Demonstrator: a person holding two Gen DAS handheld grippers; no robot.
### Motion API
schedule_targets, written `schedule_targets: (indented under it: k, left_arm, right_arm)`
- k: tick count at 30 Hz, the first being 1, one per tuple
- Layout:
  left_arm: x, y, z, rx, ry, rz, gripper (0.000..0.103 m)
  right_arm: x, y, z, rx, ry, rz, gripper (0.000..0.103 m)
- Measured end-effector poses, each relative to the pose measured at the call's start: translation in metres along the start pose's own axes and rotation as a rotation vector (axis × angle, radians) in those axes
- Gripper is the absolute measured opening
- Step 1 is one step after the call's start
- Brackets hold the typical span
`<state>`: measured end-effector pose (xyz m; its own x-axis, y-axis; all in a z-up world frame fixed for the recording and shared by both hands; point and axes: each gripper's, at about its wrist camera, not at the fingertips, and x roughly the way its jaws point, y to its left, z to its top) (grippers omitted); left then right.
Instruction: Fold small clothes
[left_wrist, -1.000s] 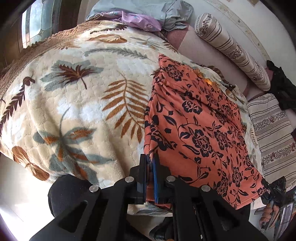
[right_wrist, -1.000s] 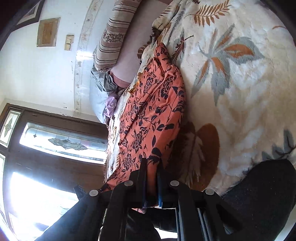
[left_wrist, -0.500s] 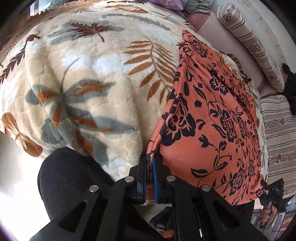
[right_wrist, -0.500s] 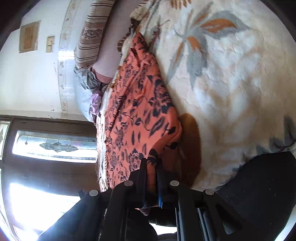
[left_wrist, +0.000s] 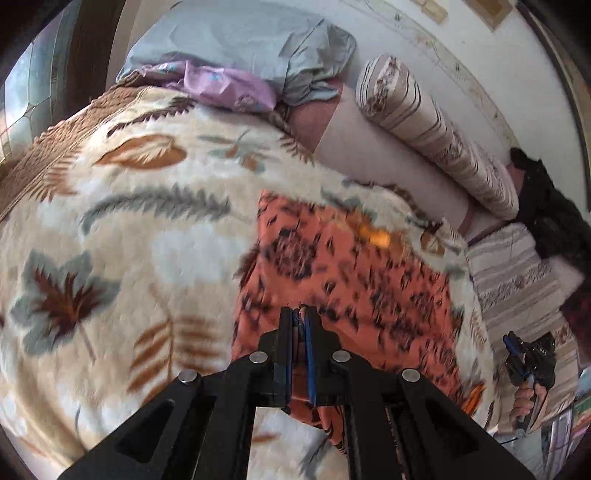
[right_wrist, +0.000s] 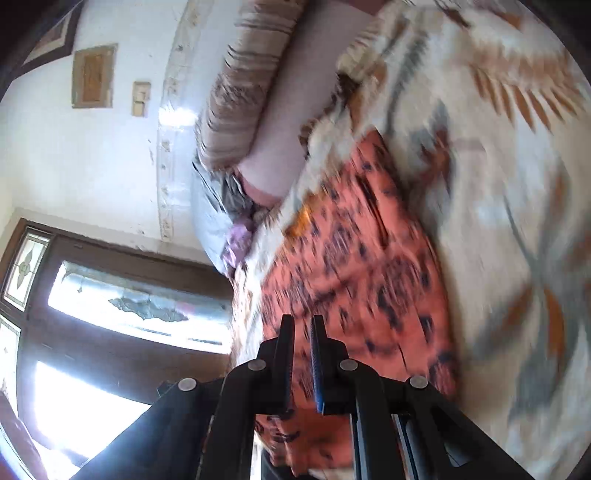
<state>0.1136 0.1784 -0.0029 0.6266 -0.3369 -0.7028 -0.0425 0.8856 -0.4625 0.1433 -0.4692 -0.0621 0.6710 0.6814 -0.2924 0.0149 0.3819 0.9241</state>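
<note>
An orange garment (left_wrist: 354, 295) printed with dark flowers lies spread over the bed at the centre of the left wrist view, its near edge drawn up into the left claw (left_wrist: 301, 325) at the bottom centre of the frame, where the two black fingers stand almost together with a fold of the cloth pinched between their blue pads. In the right wrist view the same garment (right_wrist: 354, 280) runs from the middle of the frame down to the bottom centre, where the right claw (right_wrist: 302, 332) holds another part of its edge, the fingers narrow and the fabric bunched between and below them. Both views are smeared by motion, so the print reads only as dark flecks. From the left claw the cloth stretches away toward the upper right of the frame, and the right claw (left_wrist: 528, 363) shows small at the lower right edge of that view, gripped by a hand (left_wrist: 524, 400). Under the garment lies a cream blanket (left_wrist: 122, 240) patterned with brown and grey leaves, covering most of the bed. Beyond it, at the top of the left wrist view, sit a crumpled pale blue cloth (left_wrist: 251, 40) and a lilac cloth (left_wrist: 225, 85), with a striped bolster (left_wrist: 436, 129) along the white wall at the upper right and a dark heap (left_wrist: 546, 206) at the far right. A window with patterned glass (right_wrist: 136, 306) glows at the lower left of the right wrist view.
</note>
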Motion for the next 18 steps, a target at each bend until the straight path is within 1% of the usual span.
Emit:
schedule_targets:
  k: [1,2,3,4,5,6,7,8,10,11,12,13,14,16,17,18]
  left_arm:
    - [0.019,-0.005,0.022,-0.001,-0.01,0.0,0.007]
    - [0.04,-0.008,0.039,0.007,-0.032,0.03,0.008]
    - [0.062,-0.011,0.051,0.019,-0.036,0.085,0.008]
    - [0.085,-0.012,0.057,0.018,0.012,0.107,0.006]
    - [0.102,-0.012,0.058,-0.006,0.055,0.083,0.006]
    - [0.107,-0.01,0.052,-0.018,0.062,0.055,0.006]
    - [0.109,-0.013,0.045,0.003,0.06,0.049,0.006]
    - [0.109,-0.015,0.037,0.029,0.06,0.058,0.006]
    - [0.11,-0.015,0.023,0.052,0.079,0.069,0.006]
    - [0.11,-0.012,0.018,0.058,0.089,0.072,0.006]
    - [0.109,-0.01,0.014,0.062,0.092,0.083,0.006]
    - [0.108,-0.007,0.013,0.058,0.096,0.087,0.006]
    - [0.109,-0.004,0.012,0.048,0.106,0.079,0.006]
    - [0.109,-0.002,0.011,0.035,0.121,0.067,0.006]
    - [0.109,-0.002,0.011,0.038,0.127,0.067,0.006]
    - [0.109,-0.004,0.011,0.045,0.127,0.067,0.006]
  right_arm:
    - [0.009,0.004,0.025,0.002,-0.067,-0.016,0.009]
    - [0.019,0.003,0.045,0.016,-0.123,-0.051,0.011]
    - [0.032,0.001,0.057,0.034,-0.13,-0.092,0.013]
    - [0.045,-0.004,0.062,0.058,-0.098,-0.123,0.024]
    - [0.055,-0.005,0.058,0.058,-0.066,-0.159,0.041]
    - [0.061,-0.001,0.047,0.005,-0.031,-0.181,0.054]
    - [0.066,0.006,0.031,-0.077,0.016,-0.193,0.081]
    - [0.068,0.013,0.011,-0.164,0.077,-0.207,0.086]
    - [0.067,0.014,-0.031,-0.291,0.223,-0.214,0.086]
    - [0.069,0.013,-0.047,-0.326,0.294,-0.219,0.086]
    - [0.071,0.009,-0.06,-0.359,0.353,-0.249,0.086]
    - [0.075,0.008,-0.068,-0.408,0.398,-0.3,0.086]
    - [0.078,0.008,-0.073,-0.451,0.427,-0.331,0.086]
    - [0.087,0.004,-0.077,-0.468,0.483,-0.309,0.086]
    - [0.094,0.001,-0.078,-0.482,0.513,-0.32,0.084]
    - [0.103,-0.003,-0.08,-0.498,0.541,-0.351,0.084]
